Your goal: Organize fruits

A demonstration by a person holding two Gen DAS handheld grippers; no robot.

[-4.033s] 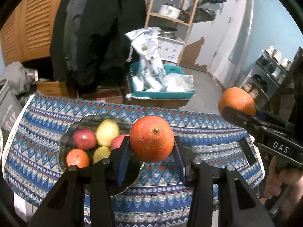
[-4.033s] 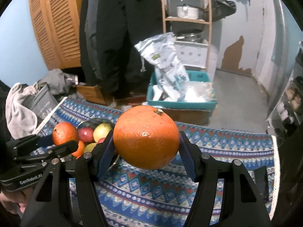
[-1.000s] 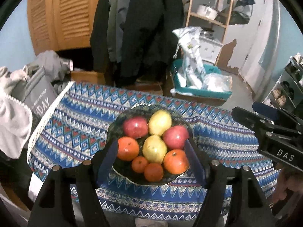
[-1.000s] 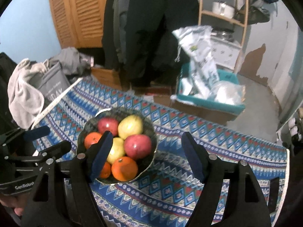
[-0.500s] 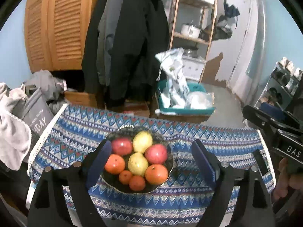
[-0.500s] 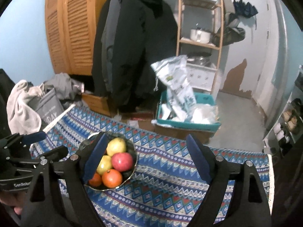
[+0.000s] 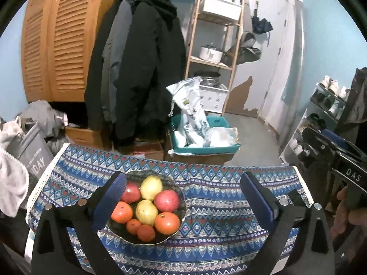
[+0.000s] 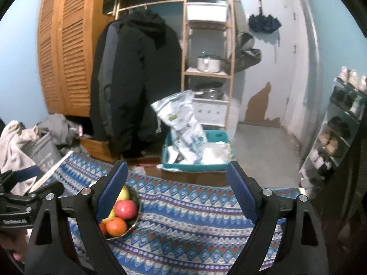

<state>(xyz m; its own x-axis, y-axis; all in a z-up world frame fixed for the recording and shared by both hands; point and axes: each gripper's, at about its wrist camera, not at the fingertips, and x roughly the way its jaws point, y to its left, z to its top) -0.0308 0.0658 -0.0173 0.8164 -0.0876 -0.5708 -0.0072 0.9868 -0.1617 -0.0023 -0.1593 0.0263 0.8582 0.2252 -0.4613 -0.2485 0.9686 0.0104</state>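
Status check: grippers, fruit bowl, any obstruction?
Left gripper and right gripper both open, jaws just opened wider, nothing between them. All fruit in the bowl on the patterned cloth. Nothing in the way.

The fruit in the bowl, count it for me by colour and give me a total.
From the left wrist view, in the bowl:
Red: 2, the back one and the right one
Yellow: 2, the back one and the middle one
Large orange: 2, the left one and the right one
Small orange: 2, at the front
Total: 8
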